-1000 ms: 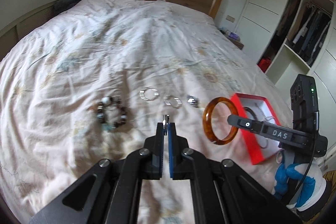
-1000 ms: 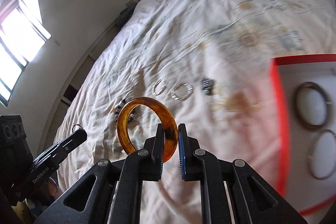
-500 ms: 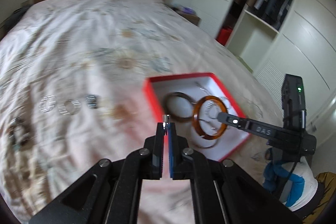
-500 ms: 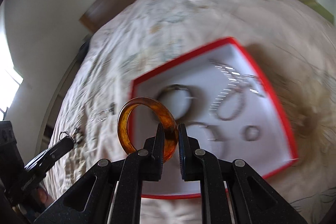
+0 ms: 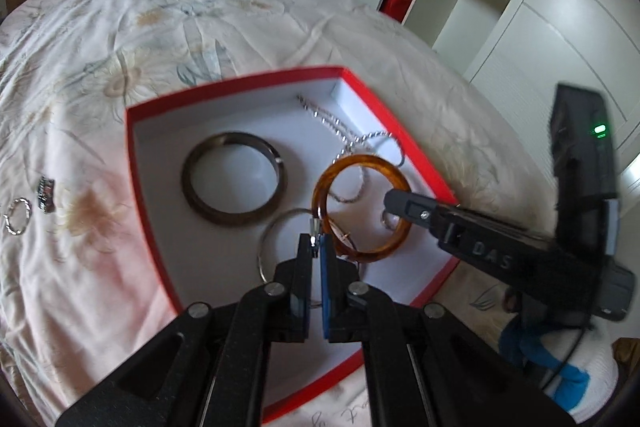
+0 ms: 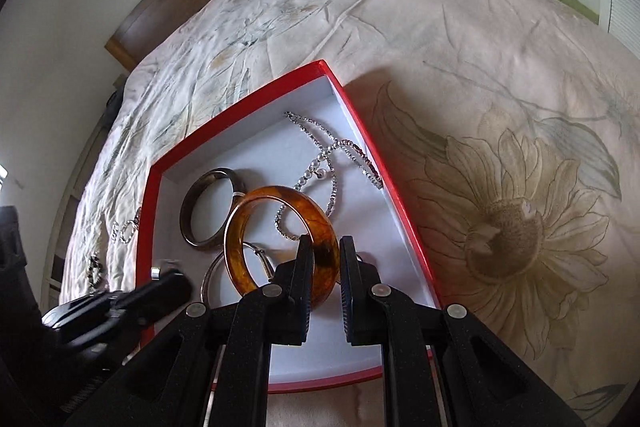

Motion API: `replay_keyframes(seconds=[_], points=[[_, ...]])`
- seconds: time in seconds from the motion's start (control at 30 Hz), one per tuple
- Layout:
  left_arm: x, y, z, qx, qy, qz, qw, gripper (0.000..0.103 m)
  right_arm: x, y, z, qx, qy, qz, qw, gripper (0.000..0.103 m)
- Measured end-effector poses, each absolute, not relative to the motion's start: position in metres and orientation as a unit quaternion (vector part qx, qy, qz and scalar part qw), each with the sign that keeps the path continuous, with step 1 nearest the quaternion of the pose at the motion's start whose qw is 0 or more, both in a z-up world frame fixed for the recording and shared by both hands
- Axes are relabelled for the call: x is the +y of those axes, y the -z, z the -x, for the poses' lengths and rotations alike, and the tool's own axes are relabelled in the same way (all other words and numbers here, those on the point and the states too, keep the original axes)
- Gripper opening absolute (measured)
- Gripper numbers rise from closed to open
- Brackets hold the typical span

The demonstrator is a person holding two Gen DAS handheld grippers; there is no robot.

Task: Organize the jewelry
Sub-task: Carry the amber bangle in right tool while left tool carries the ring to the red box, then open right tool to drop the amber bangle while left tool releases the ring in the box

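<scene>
Amber bangle [image 6: 280, 239] clamped in right tool [image 6: 323, 251], left tool [image 5: 316, 245] pinching small ring [image 5: 315, 225]

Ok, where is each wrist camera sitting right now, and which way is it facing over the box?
Left wrist: behind the left gripper, shut on a small ring, looking down into the red box; the right gripper shows at right.
Right wrist: behind the right gripper, clamping the amber bangle, facing the box and bed's headboard; the left gripper shows lower left.
Shared: box, bangle, dark bangle, silver chain.
</scene>
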State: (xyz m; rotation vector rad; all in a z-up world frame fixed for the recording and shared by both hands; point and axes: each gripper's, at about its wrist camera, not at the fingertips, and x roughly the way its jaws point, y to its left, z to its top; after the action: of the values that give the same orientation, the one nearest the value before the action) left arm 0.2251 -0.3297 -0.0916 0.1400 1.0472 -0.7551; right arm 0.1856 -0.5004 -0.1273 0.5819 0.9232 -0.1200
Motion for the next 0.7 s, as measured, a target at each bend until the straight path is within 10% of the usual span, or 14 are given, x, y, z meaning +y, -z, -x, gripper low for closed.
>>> replay_keyframes(seconds=[0.43, 0.57, 0.7], points=[[-0.331, 0.111, -0.233, 0.523, 0.335, -0.058, 0.781, 0.005, -0.497, 0.129, -0.186, 0.445, 0.077, -0.275, 0.849, 0.015], [-0.329, 0.112, -0.232, 0.532, 0.333, -0.05, 0.777, 0.005, -0.5, 0.122, -0.18, 0.435, 0.077, -0.282, 0.852, 0.039], [-0.328, 0.11, -0.231, 0.533, 0.329, -0.048, 0.778, 0.005, -0.503, 0.115, -0.172, 0.427, 0.077, -0.284, 0.855, 0.04]])
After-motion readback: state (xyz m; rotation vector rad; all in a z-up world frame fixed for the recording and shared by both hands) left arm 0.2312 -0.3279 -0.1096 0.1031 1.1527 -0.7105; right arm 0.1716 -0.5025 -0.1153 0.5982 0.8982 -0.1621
